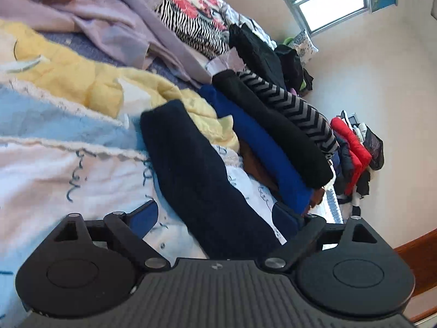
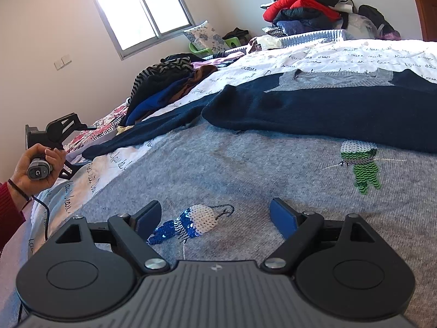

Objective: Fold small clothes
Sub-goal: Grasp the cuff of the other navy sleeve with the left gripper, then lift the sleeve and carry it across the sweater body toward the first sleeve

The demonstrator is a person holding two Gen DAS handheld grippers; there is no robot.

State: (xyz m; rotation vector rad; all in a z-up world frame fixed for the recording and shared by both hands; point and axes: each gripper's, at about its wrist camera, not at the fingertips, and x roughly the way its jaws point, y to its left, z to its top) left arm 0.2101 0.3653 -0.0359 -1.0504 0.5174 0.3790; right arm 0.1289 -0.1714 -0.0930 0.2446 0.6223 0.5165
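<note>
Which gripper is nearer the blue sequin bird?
Right. The right gripper hangs open straddling the blue sequin bird; the left gripper is off to its left, over the navy sleeve.

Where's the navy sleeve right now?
In the left wrist view, the navy sleeve lies on the white quilt, running between the open left hand-held gripper fingers, beside the folded pile.
</note>
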